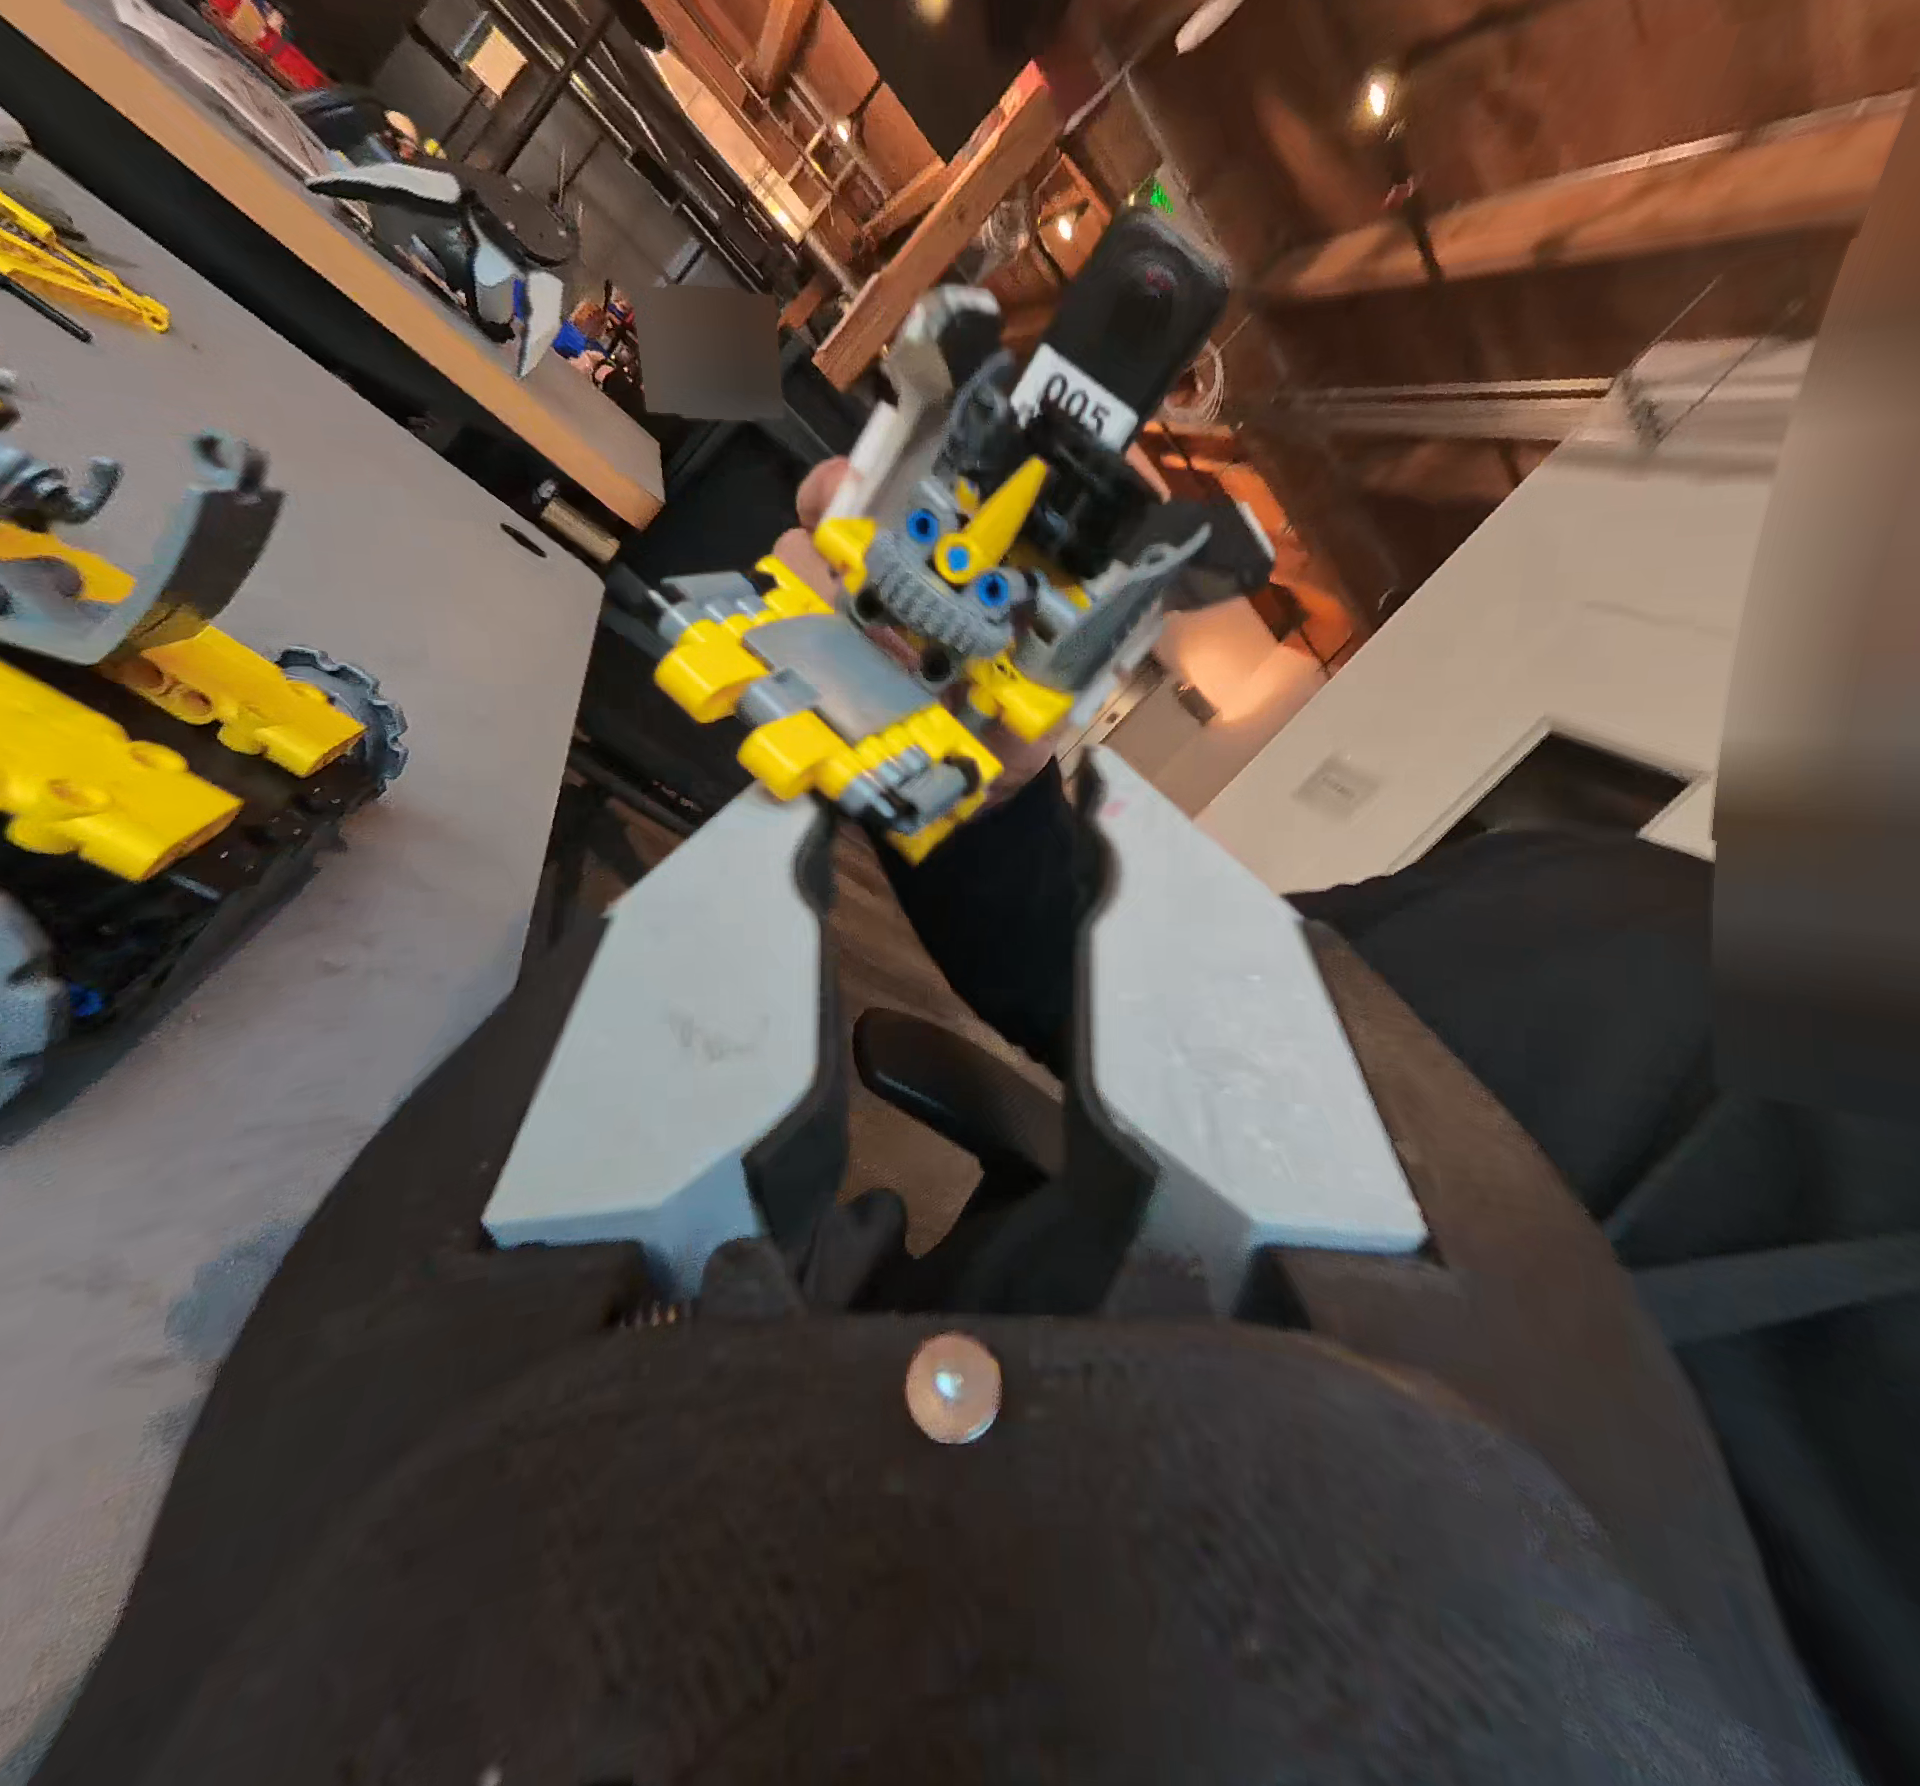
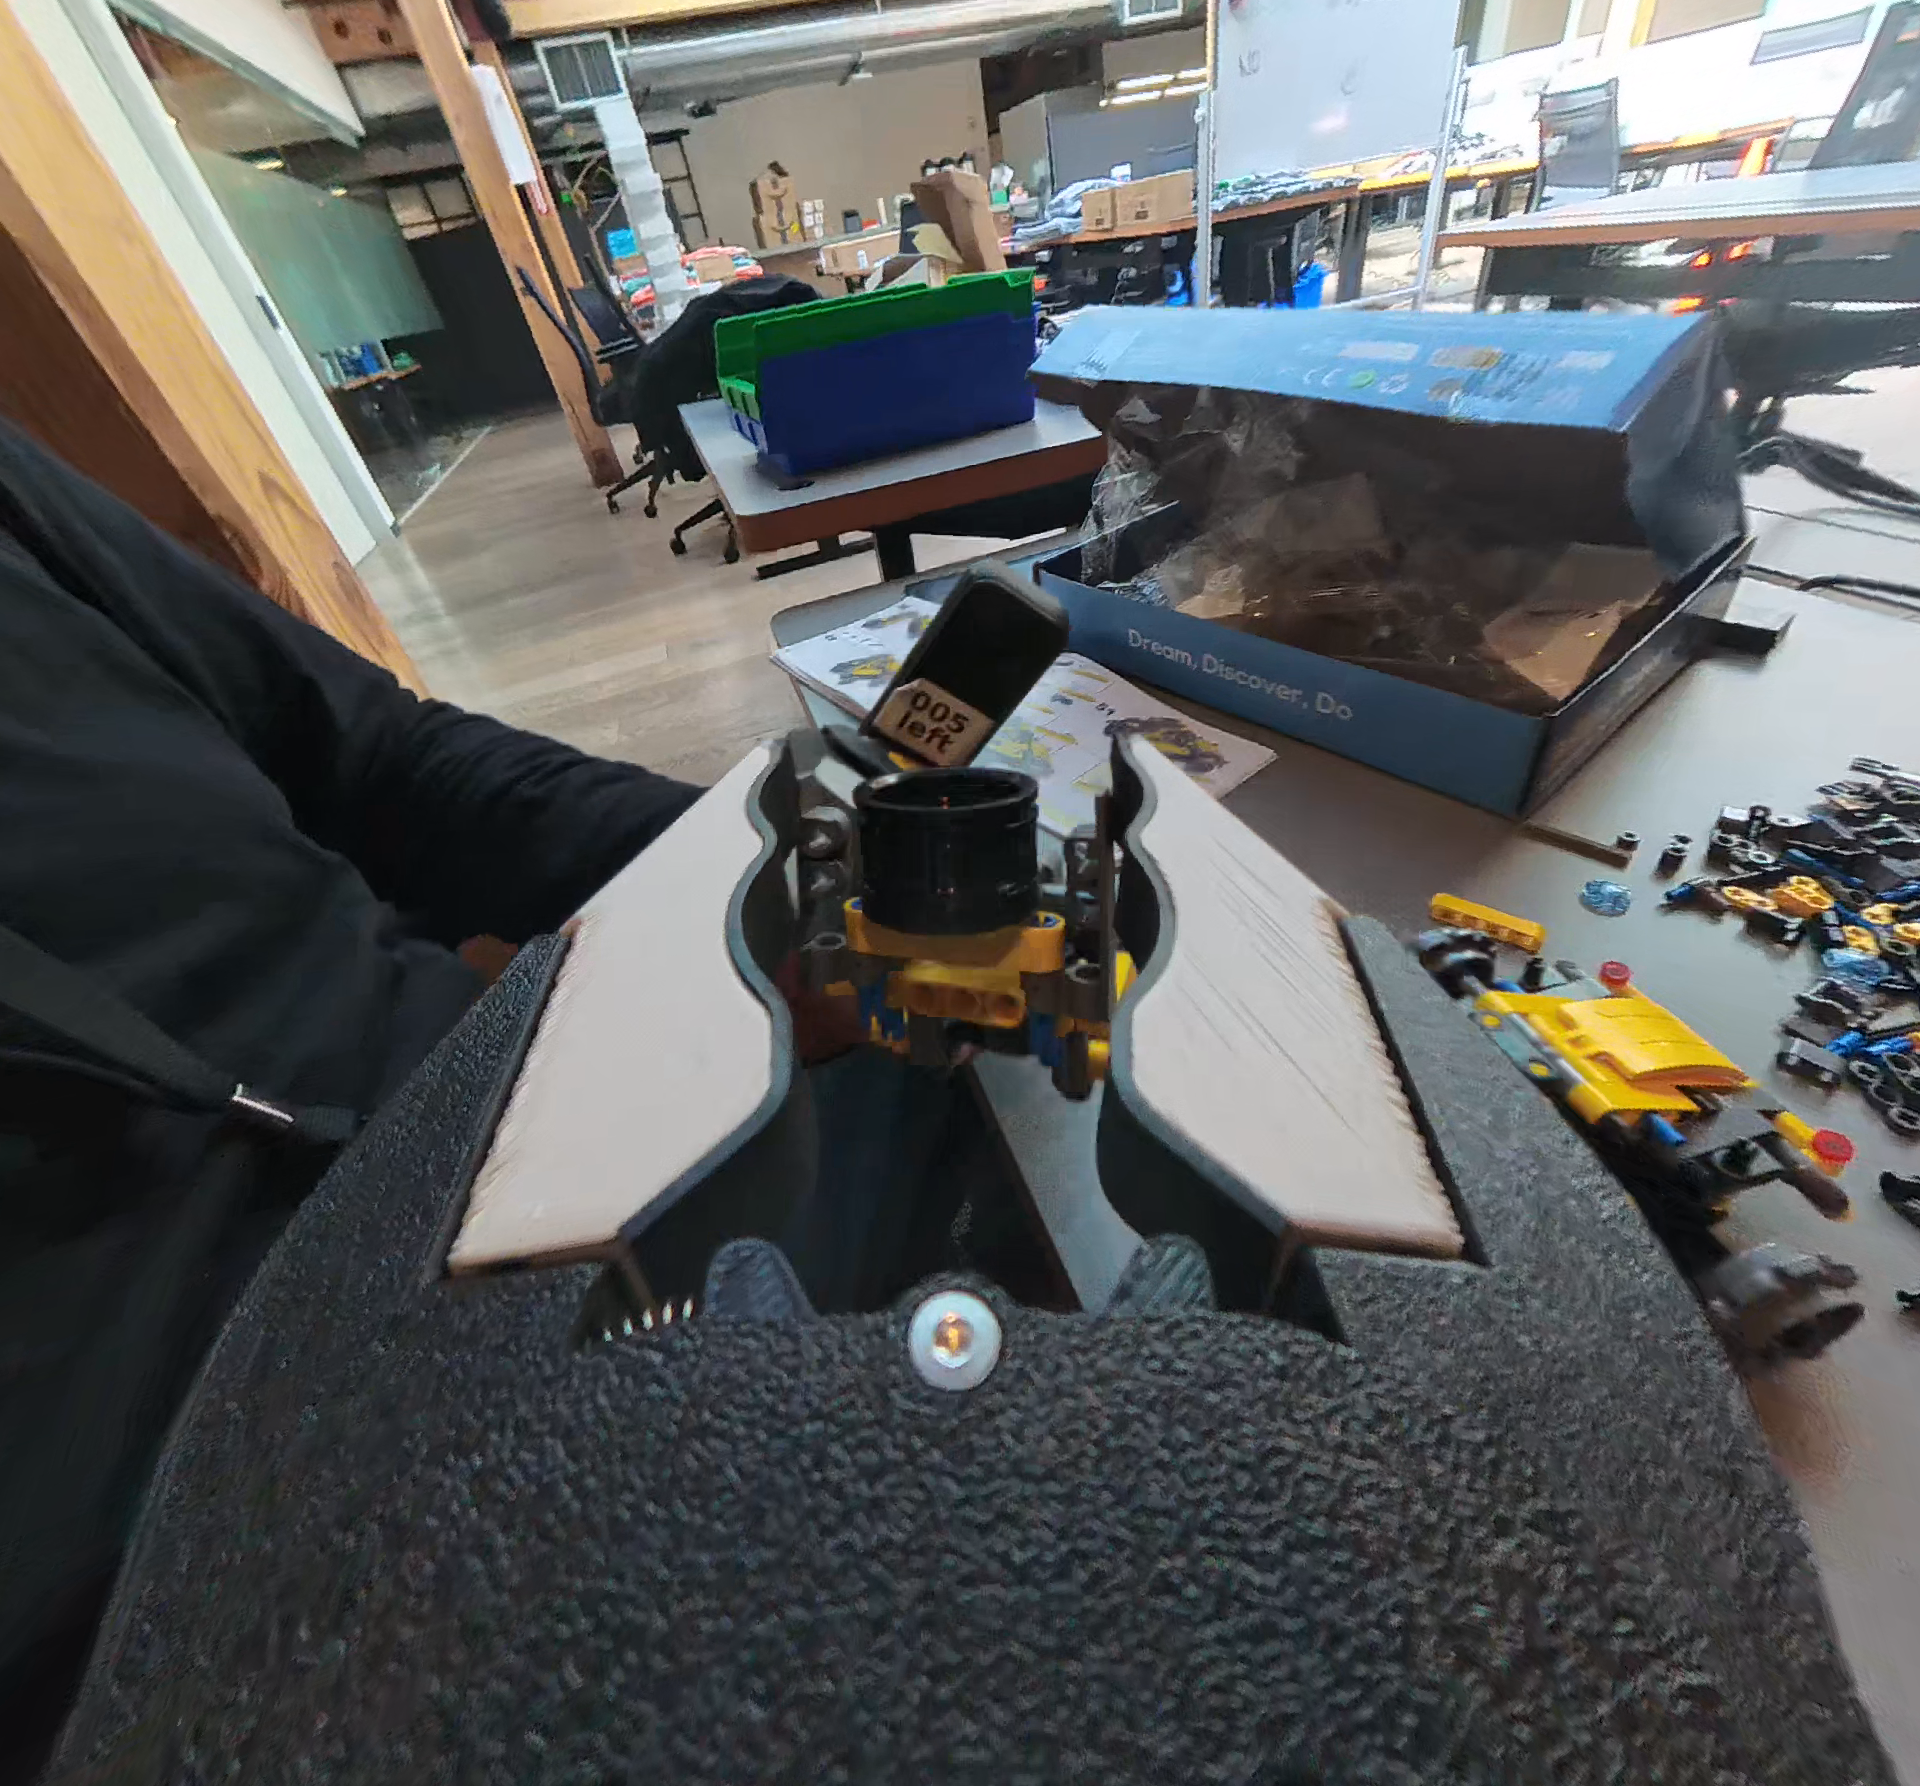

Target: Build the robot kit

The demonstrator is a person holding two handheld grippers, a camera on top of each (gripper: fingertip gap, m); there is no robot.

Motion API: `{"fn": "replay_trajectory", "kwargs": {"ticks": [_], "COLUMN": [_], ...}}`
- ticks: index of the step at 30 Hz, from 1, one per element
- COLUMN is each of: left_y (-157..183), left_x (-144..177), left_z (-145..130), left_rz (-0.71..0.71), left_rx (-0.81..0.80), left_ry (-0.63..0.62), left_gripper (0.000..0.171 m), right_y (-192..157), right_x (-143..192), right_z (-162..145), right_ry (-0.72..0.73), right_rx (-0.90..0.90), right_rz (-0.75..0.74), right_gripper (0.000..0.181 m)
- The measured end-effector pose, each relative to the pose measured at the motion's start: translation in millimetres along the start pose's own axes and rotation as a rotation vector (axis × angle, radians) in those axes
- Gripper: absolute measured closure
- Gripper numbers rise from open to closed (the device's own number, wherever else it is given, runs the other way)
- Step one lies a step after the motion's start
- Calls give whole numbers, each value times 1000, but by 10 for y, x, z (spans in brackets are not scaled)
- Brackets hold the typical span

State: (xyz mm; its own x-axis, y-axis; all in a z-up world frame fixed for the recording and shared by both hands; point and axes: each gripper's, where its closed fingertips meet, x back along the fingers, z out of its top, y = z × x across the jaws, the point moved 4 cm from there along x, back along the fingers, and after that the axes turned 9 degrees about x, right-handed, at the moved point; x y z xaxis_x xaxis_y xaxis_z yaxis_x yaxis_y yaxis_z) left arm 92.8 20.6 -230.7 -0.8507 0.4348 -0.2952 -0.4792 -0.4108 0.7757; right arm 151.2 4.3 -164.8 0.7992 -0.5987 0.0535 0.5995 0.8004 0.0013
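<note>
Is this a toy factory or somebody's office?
Probably an open office or workshop, not a factory: there are desks with rolling chairs, a whiteboard, stacked cardboard boxes, and wooden ceiling beams.

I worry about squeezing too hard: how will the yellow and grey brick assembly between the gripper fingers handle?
The brick assembly looks stiff but probably fragile: it is many small pinned parts, so a hard squeeze may pop some off. Its lumpy outline, with a yellow cone sticking out, likely gives the right gripper uneven contact, so it may twist.

White labels [image 2: 928, 726] and a blue box [image 2: 1299, 697] bear writing.
</note>
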Motion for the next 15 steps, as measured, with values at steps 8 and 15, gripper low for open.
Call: {"fn": "replay_trajectory", "kwargs": {"ticks": [8,15], "left_y": [-11,-217], "left_x": [260,640], "left_z": [86,134], "left_rz": [-22,341], "left_rx": [110,-75], "left_ry": [38,44], "left_gripper": [136,154], "right_y": [-82,-80], "right_x": [-98,-342], "right_z": [-262,-749], "right_ry": [-42,-171], "right_rx": [71,145], "right_rz": [23,-54], "right_gripper": [122,120]}}
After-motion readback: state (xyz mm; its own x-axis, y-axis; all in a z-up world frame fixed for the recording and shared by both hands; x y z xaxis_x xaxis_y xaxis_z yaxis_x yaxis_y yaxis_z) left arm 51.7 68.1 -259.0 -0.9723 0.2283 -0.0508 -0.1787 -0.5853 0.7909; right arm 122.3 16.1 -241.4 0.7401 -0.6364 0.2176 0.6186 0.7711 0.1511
